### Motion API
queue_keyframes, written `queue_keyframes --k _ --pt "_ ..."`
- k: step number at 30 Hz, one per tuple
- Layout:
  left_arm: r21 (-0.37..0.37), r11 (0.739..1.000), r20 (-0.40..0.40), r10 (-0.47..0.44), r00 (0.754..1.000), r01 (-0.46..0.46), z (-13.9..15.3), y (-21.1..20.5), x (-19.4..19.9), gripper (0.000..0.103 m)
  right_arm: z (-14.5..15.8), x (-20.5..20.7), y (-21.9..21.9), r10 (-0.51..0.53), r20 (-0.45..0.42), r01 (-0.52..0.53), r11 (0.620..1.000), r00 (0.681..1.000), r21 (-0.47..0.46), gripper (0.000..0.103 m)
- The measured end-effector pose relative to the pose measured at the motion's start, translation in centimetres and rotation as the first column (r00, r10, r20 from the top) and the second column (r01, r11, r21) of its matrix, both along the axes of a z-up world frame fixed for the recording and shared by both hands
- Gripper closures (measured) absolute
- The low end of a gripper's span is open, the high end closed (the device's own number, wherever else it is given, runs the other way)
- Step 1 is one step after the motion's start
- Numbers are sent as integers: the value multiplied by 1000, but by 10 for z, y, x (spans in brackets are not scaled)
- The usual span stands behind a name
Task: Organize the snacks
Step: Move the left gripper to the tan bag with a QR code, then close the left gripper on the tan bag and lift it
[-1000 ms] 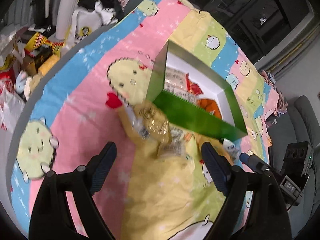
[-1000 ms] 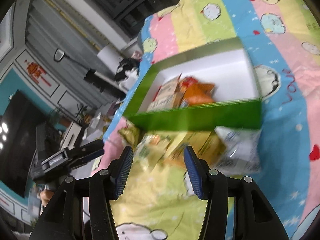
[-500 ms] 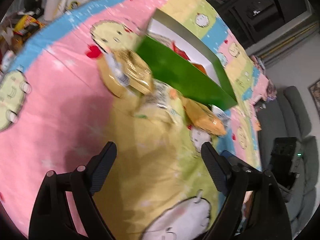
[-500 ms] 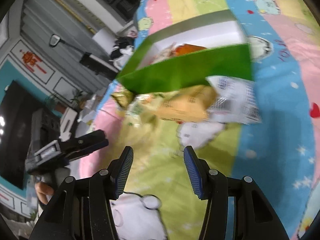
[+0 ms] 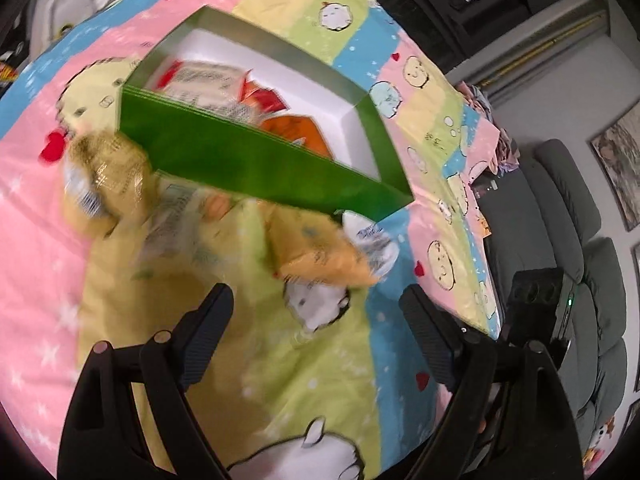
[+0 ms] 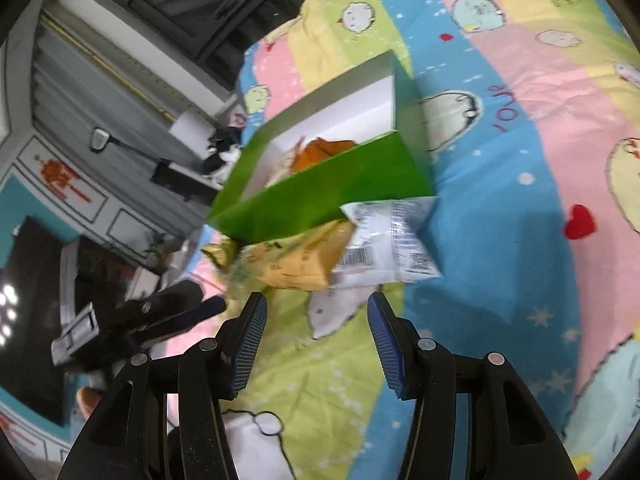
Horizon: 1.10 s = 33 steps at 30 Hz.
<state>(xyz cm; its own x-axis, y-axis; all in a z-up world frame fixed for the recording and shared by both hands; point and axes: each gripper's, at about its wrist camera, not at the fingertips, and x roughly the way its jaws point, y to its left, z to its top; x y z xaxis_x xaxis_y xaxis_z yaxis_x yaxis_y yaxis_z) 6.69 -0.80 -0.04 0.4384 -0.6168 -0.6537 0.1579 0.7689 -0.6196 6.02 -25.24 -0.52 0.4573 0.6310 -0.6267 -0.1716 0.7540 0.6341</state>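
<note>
Both wrist cams angled down, near green box (image 5: 256,164) (image 6: 320,192), opposite corners, shared snacks btwn

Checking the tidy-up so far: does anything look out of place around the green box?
Yes. Several packets lie outside the green box, bunched against its near wall on the blanket: a white packet, a yellow packet and a gold packet.

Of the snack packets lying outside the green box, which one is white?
The white packet with a printed barcode, at the box's right corner. It overlaps the yellow-orange packet; the gold foil one lies at the opposite corner.
</note>
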Motion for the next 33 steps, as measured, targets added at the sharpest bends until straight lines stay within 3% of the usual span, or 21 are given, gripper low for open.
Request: queue_keyframes --k 8,16,19,25,29,33 --pt "12 1000 -51 -22 998 23 -7 -22 41 17 12 15 29 102 127 -91 991 987 -94 50" --pt "71 995 -117 -63 991 71 -24 -43 59 18 -7 39 55 186 61 -169 962 981 -215 50" --pt "90 994 -117 -59 991 70 -28 -45 59 25 -16 42 60 202 14 -192 947 979 -256 50" --pt "157 983 -119 -81 990 99 -37 -53 55 46 -27 43 56 206 -10 -203 951 979 -232 50" --pt "169 981 -109 -78 991 95 -41 -53 50 46 -34 41 54 209 -12 -206 953 978 -223 50" --pt "204 975 -80 -71 994 86 -38 -55 43 46 -33 33 50 195 11 -187 954 981 -232 58"
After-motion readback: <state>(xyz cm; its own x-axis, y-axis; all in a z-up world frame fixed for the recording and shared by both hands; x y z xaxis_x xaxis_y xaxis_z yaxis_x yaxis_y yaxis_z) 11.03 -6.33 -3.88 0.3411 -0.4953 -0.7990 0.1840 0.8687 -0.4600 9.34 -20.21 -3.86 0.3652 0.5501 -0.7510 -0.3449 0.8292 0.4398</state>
